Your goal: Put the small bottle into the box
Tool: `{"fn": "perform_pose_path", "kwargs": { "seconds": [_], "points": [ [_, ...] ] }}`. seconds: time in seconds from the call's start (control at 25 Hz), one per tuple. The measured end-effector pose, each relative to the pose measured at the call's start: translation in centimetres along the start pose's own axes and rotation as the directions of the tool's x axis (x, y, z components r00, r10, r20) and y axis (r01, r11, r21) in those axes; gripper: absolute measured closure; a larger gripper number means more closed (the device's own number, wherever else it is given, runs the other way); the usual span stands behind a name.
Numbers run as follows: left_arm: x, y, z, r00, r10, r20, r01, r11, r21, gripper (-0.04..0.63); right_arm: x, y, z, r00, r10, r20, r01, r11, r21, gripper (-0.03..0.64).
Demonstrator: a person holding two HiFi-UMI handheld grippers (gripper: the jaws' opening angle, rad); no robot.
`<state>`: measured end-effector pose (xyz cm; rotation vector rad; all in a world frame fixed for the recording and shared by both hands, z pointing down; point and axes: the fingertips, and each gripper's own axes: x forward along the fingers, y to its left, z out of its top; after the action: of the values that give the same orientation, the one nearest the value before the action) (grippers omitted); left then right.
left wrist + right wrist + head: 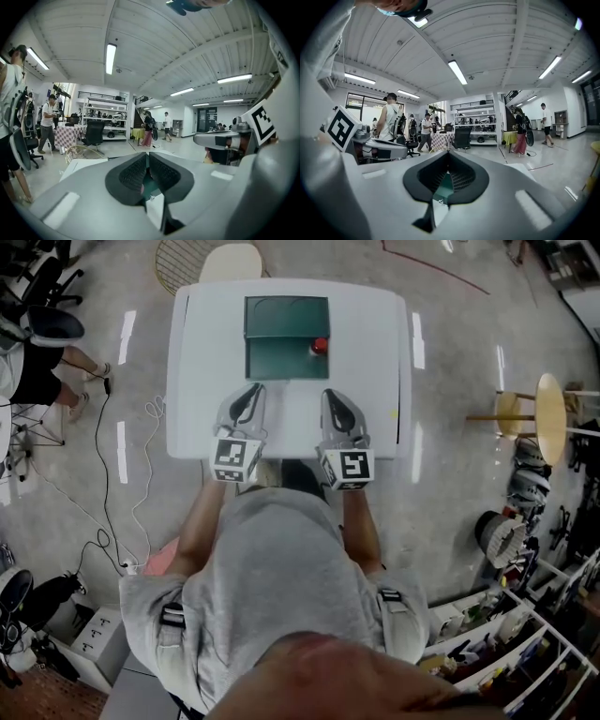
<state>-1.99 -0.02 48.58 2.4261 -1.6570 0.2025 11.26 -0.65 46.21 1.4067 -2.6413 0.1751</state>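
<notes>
A dark green box (286, 360) stands open in the far middle of the white table (197, 381), its lid (287, 315) lying flat behind it. The small bottle with a red cap (320, 346) rests inside the box at its right side. Both grippers hover over the table's near half, short of the box, pointing toward it. My left gripper (251, 392) (148, 154) has its tips together with nothing between them. My right gripper (330, 395) (448, 153) is likewise shut and empty. A sliver of the green box (443, 185) shows through the right jaws.
A pale round seat (232, 261) and a wire basket (183, 259) sit beyond the table's far edge. Cables (112, 474) trail on the floor at left, near a seated person (37, 371). A wooden stool (539, 413) and cluttered shelves (506, 634) are at right.
</notes>
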Motion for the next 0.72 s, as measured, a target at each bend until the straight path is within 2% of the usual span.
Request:
{"fn": "perform_pose_path", "kwargs": {
  "seconds": [0.16,0.52,0.72],
  "points": [
    [-3.5,0.4,0.0,0.999,0.039,0.011,-0.039,0.999,-0.004,0.582,-1.8,2.3,0.3,1.000,0.019,0.005,-0.019,1.000,-0.009,0.614],
    [-9.9,-0.1,0.0,0.994,0.102,0.042,-0.102,0.995,0.006,0.583,-6.2,5.5,-0.1,0.998,0.057,0.015,-0.056,0.998,-0.025,0.614],
    [-12.9,-0.6,-1.0,0.992,0.114,0.045,-0.115,0.993,0.014,0.583,-8.3,6.9,-0.6,0.998,0.053,0.025,-0.053,0.998,-0.019,0.614]
  ]
}}
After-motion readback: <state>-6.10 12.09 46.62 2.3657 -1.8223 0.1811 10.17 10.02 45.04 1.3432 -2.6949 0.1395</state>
